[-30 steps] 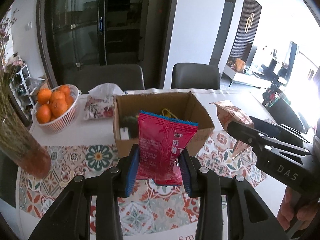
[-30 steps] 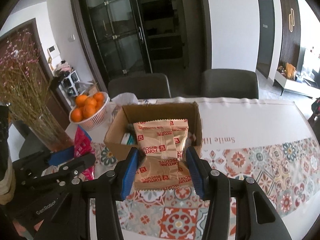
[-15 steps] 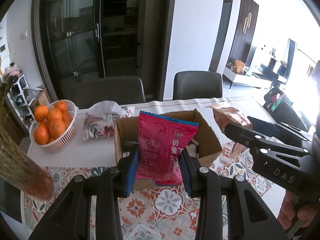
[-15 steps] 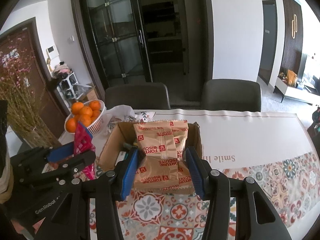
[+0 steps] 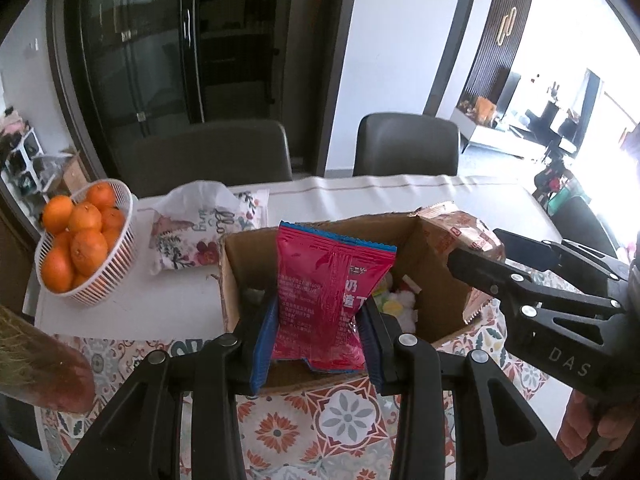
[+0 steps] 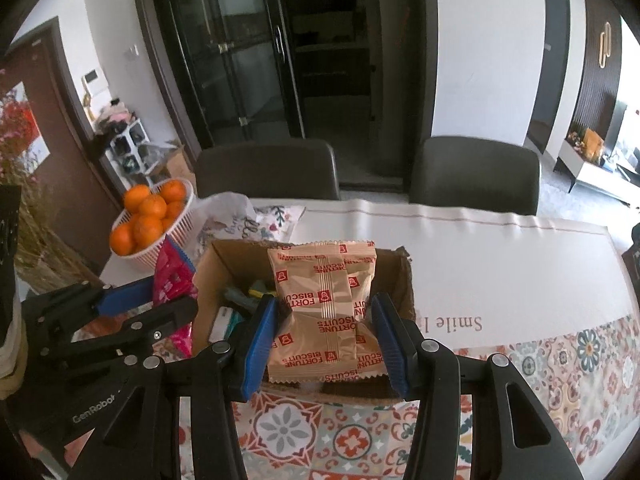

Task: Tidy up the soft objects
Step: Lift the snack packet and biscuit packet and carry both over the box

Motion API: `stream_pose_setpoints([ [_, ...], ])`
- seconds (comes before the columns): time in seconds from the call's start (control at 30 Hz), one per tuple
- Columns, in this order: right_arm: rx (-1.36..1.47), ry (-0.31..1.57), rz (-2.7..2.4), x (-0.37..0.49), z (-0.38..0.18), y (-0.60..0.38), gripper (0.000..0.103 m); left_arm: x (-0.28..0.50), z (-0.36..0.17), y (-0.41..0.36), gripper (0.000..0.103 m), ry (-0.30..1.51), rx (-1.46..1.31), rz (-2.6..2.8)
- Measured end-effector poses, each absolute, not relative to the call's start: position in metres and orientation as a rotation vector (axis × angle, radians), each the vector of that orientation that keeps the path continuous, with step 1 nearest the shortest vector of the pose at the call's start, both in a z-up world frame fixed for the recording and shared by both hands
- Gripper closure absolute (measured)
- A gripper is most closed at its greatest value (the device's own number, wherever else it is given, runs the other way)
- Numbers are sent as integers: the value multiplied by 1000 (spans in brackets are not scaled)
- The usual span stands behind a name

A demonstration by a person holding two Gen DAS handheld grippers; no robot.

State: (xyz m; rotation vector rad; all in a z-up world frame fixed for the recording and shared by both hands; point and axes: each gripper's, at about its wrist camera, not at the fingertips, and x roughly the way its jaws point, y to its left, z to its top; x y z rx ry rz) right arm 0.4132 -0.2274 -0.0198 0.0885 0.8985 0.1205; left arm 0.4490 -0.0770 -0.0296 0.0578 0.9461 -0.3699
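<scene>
My left gripper (image 5: pixel 316 334) is shut on a pink snack packet (image 5: pixel 326 300) and holds it upright over the near part of an open cardboard box (image 5: pixel 436 280). My right gripper (image 6: pixel 324 340) is shut on a tan Fortune Biscuits packet (image 6: pixel 324 300), held over the same box (image 6: pixel 212 276). The box holds several small items, partly hidden by the packets. In the left wrist view the biscuit packet (image 5: pixel 460 236) and right gripper (image 5: pixel 500 264) show over the box's right side. In the right wrist view the left gripper (image 6: pixel 160 296) and pink packet (image 6: pixel 172 276) show at the box's left.
A white basket of oranges (image 5: pixel 80 248) stands at the back left. A floral tissue pack (image 5: pixel 204 232) lies beside it. A vase of dried flowers (image 5: pixel 36 364) stands at the near left. Two dark chairs (image 6: pixel 268 168) stand behind the table (image 6: pixel 500 264).
Both grippers have moved forward with their packets, from in front of the box to over its opening. The box now looks closer and lower in both views.
</scene>
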Motion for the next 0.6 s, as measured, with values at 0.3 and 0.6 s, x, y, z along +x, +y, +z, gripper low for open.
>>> stream_pose_setpoints([
  [0.3, 86, 1018, 130, 447, -62, -227, 53, 478, -65, -84, 65, 1035, 81, -347],
  [0.6, 84, 1104, 134, 461, -98, -229, 53, 491, -97, -89, 64, 1117, 104, -333],
])
